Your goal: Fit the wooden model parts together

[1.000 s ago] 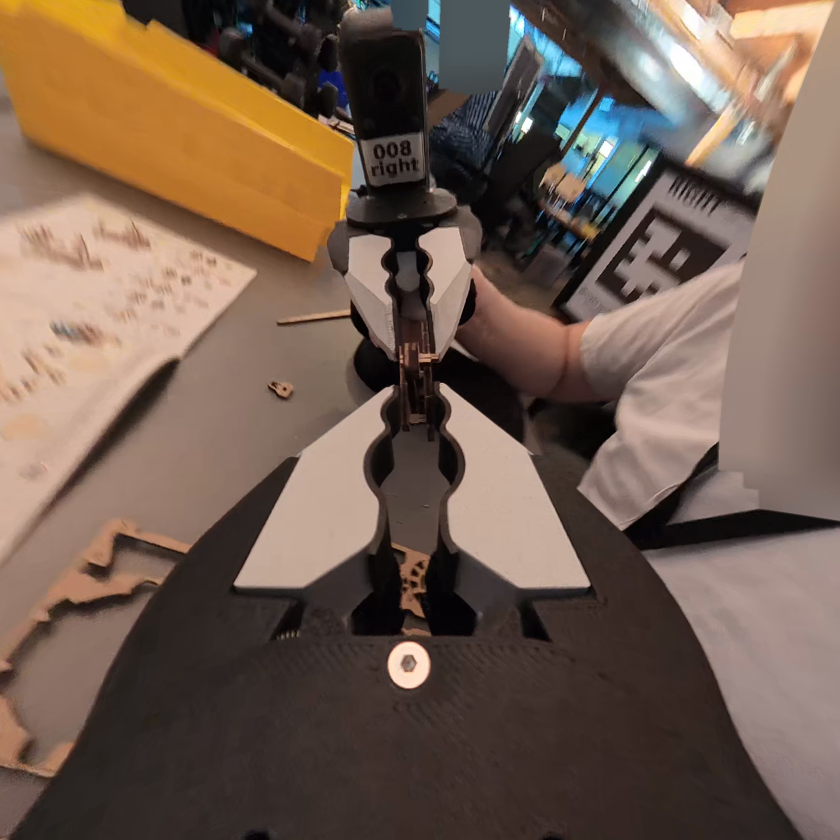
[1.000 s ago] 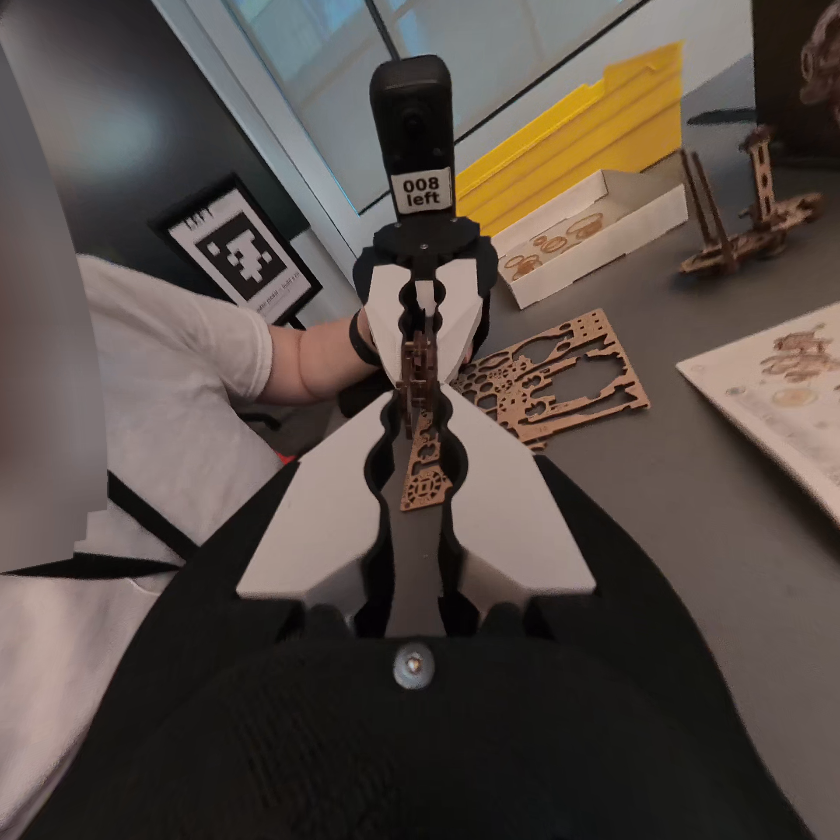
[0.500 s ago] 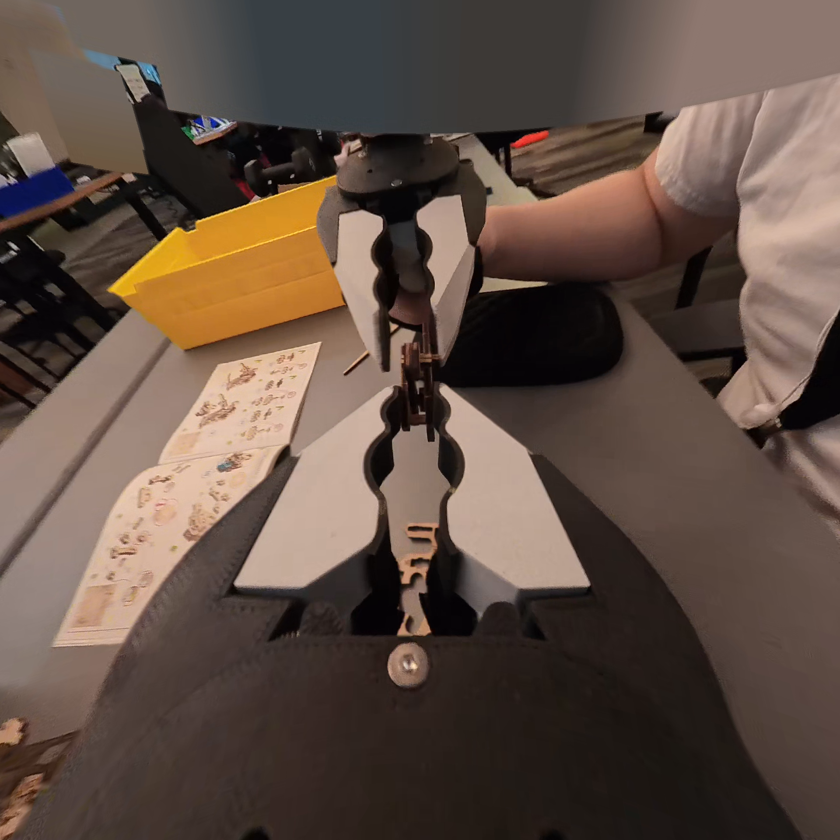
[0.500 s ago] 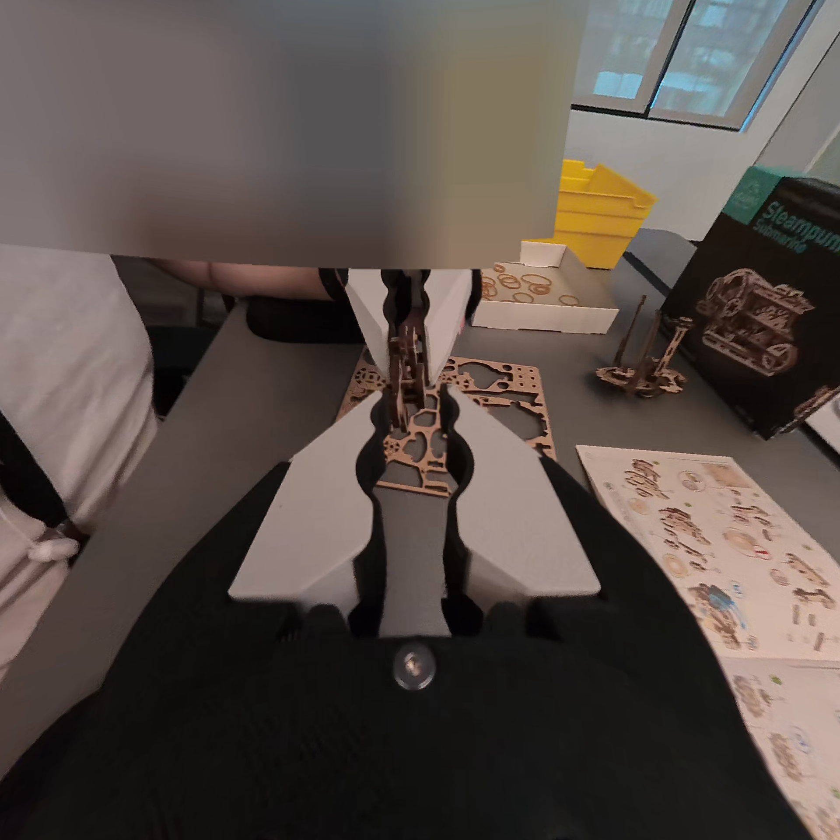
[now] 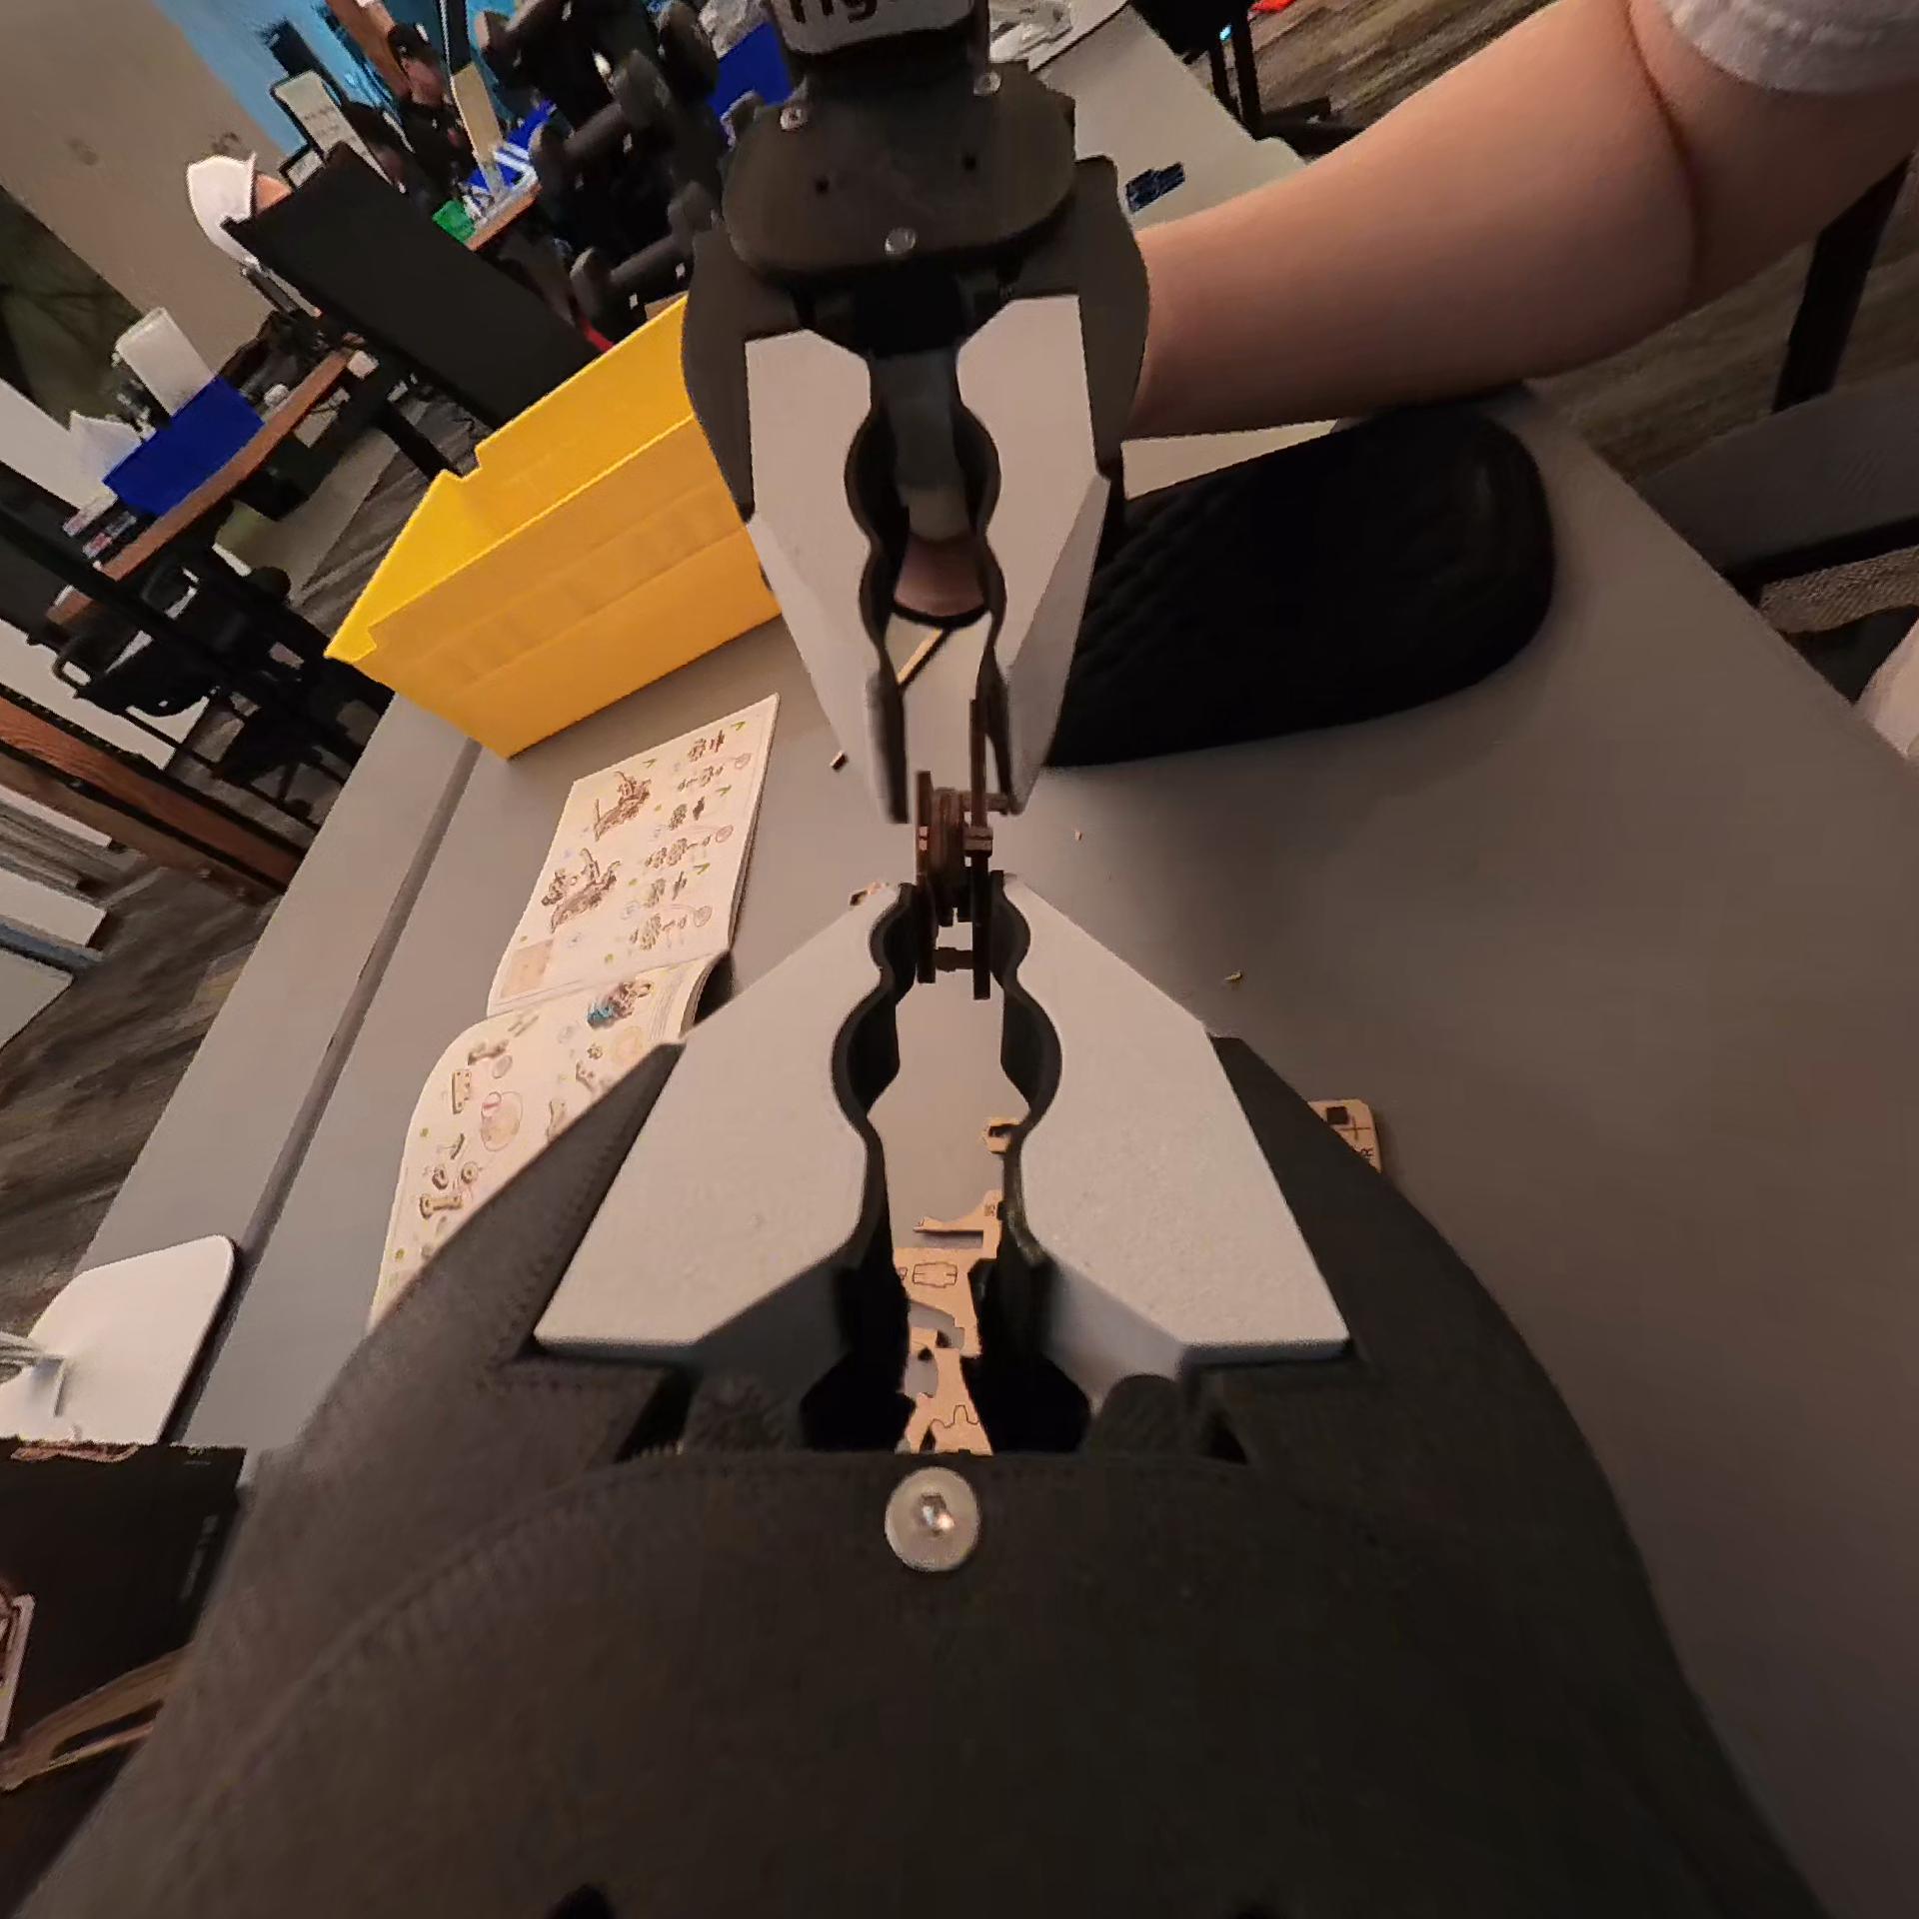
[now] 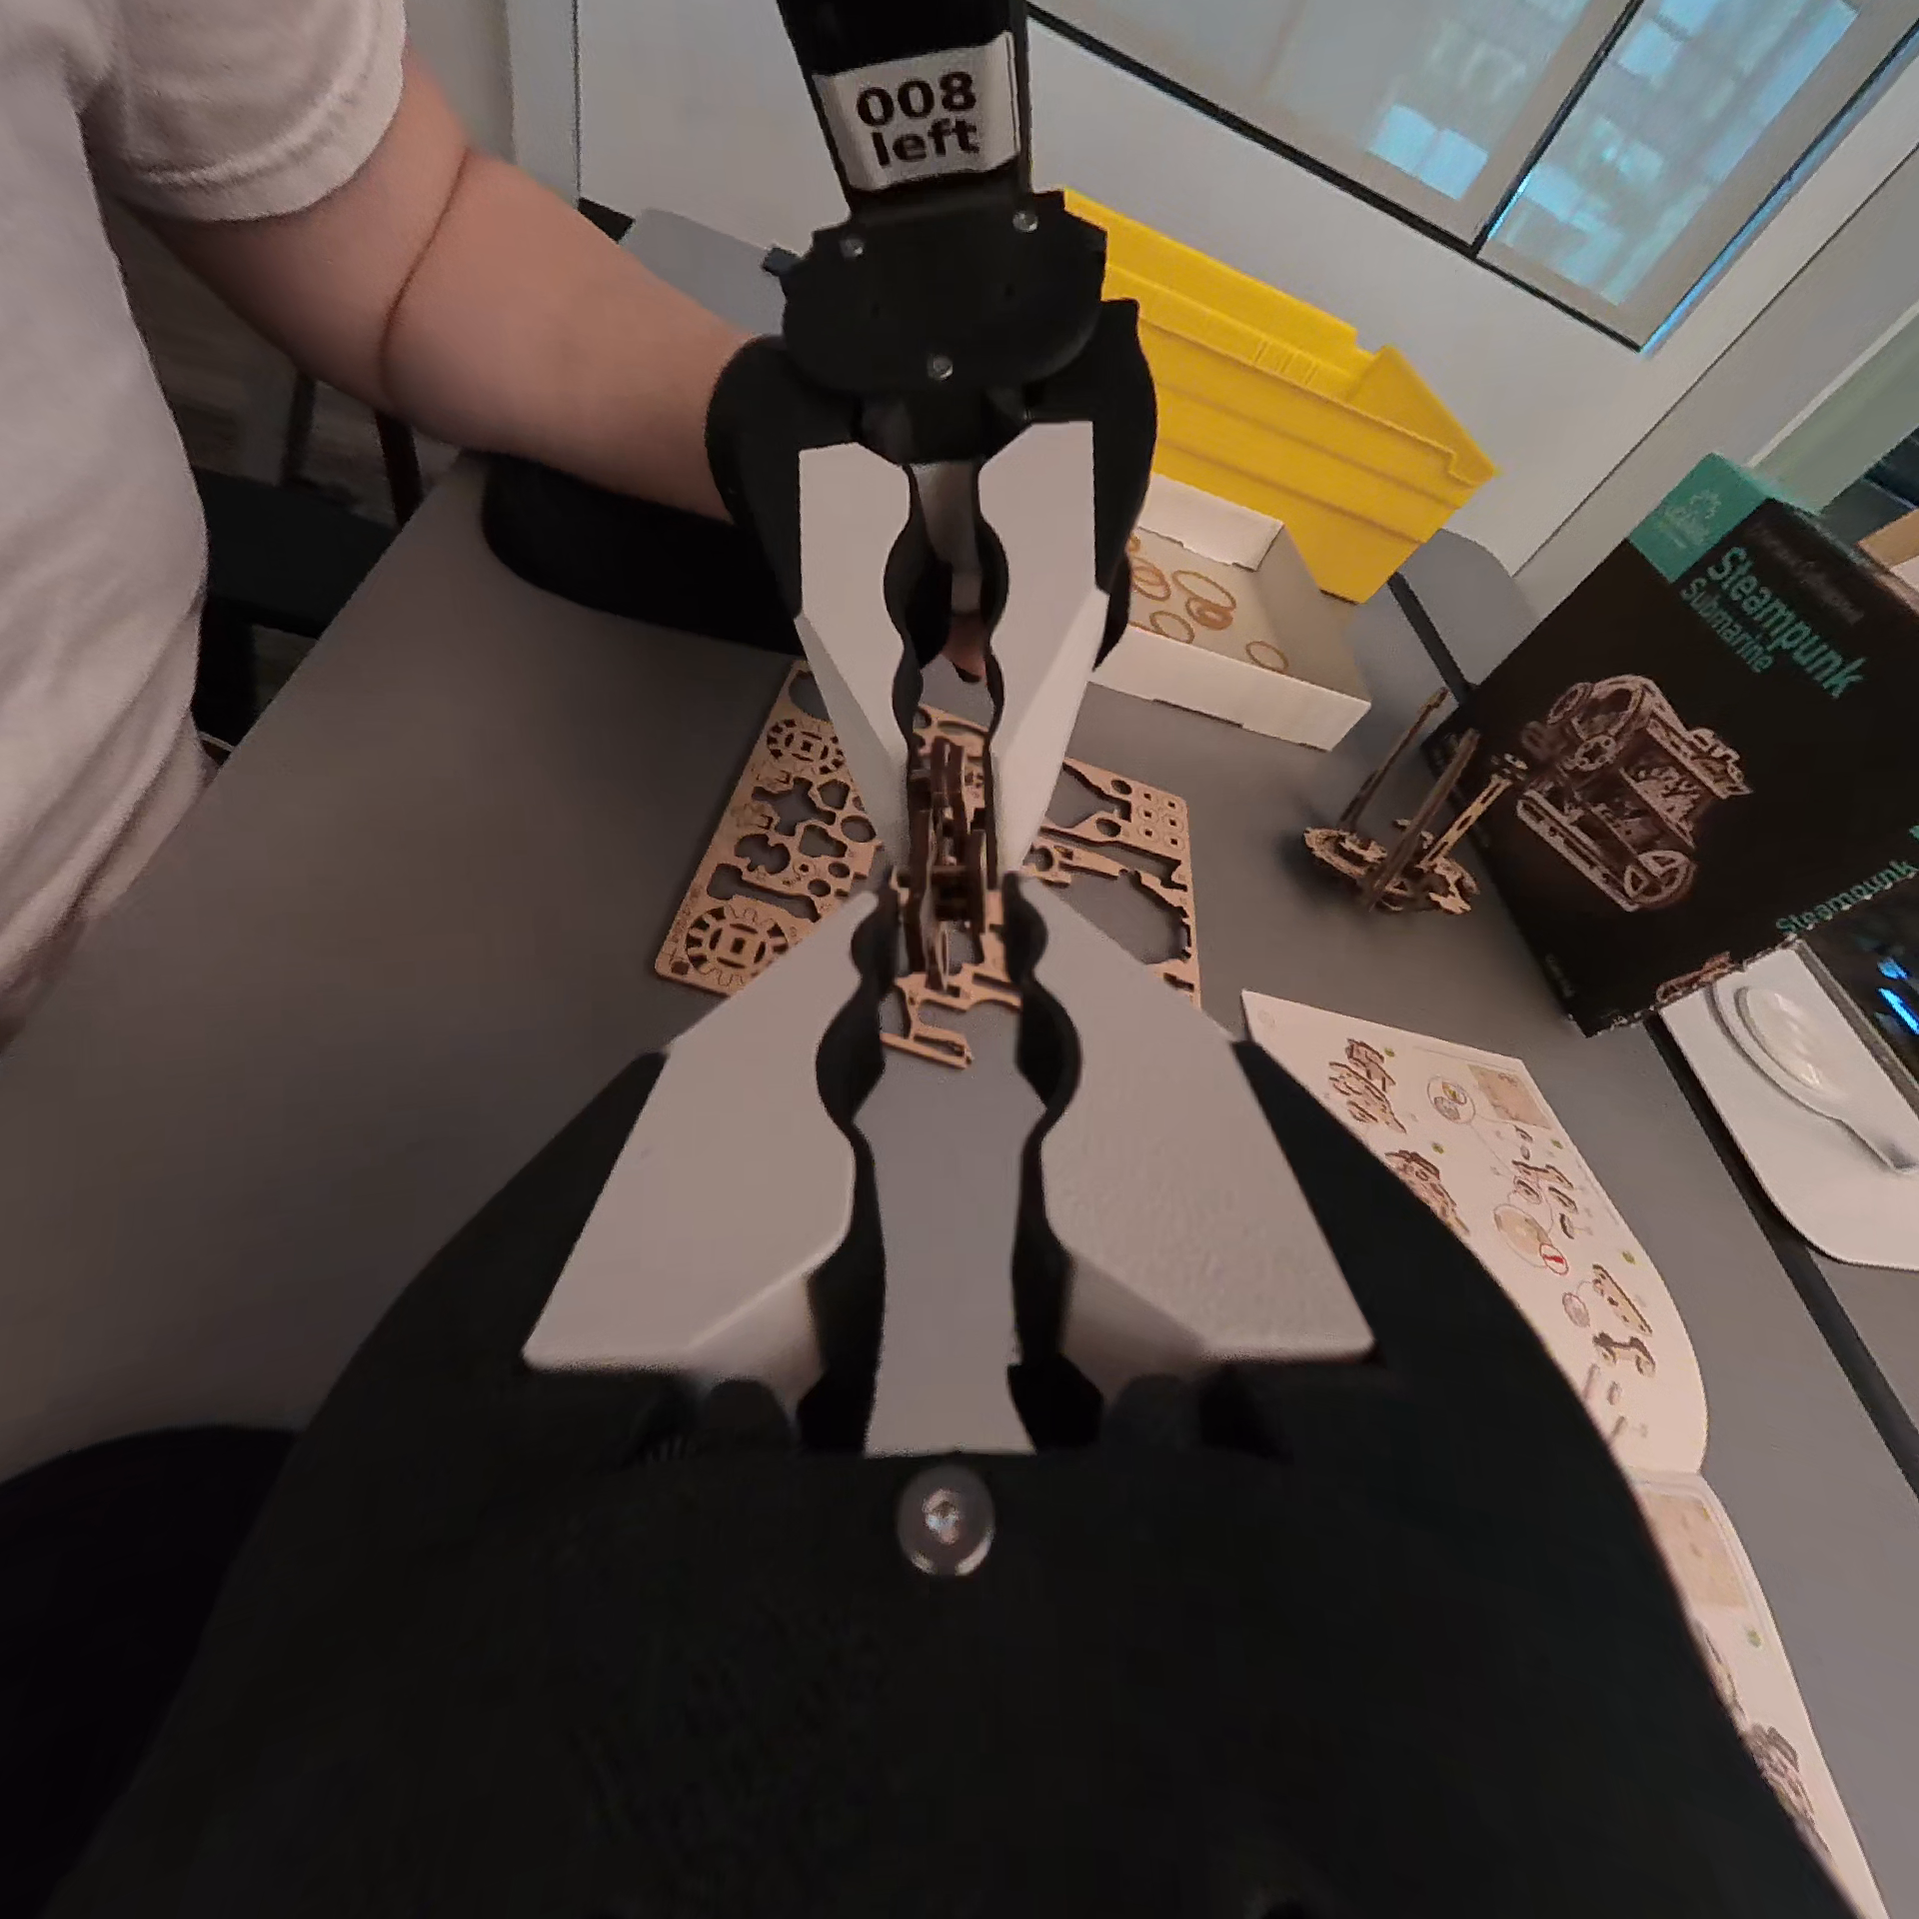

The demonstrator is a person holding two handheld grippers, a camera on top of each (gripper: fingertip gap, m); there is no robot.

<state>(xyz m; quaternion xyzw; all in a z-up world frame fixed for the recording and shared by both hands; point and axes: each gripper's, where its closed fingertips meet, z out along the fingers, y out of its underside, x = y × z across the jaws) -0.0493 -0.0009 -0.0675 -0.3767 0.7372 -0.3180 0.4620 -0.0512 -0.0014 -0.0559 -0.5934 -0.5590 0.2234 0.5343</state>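
Note:
A small dark wooden assembly [image 5: 947, 883] of thin laser-cut pieces hangs above the grey table [image 5: 1454, 935], held between both grippers, which meet tip to tip. My left gripper [image 5: 947, 901] is shut on its near end. My right gripper [image 5: 950, 794] comes in from the far side and is shut on the other end, where a small peg sticks out sideways. In the right wrist view the assembly [image 6: 945, 883] sits between my right gripper [image 6: 947, 898] and the left gripper [image 6: 947, 820]. How the pieces join is hidden by the fingers.
A yellow bin [image 5: 561, 582], an open instruction booklet [image 5: 644, 862] and a black wrist pad [image 5: 1298, 582] lie beyond. A punched wooden sheet [image 6: 789, 831], a white tray of rings [image 6: 1215, 623], a part-built wooden model [image 6: 1392, 862] and the kit box [image 6: 1703, 748] are below and right. My two grippers' fingertips are within a few centimetres of each other.
Both grippers have swung together, still tip to tip on the assembly, and both views now look down on the table. Both grips look unchanged.

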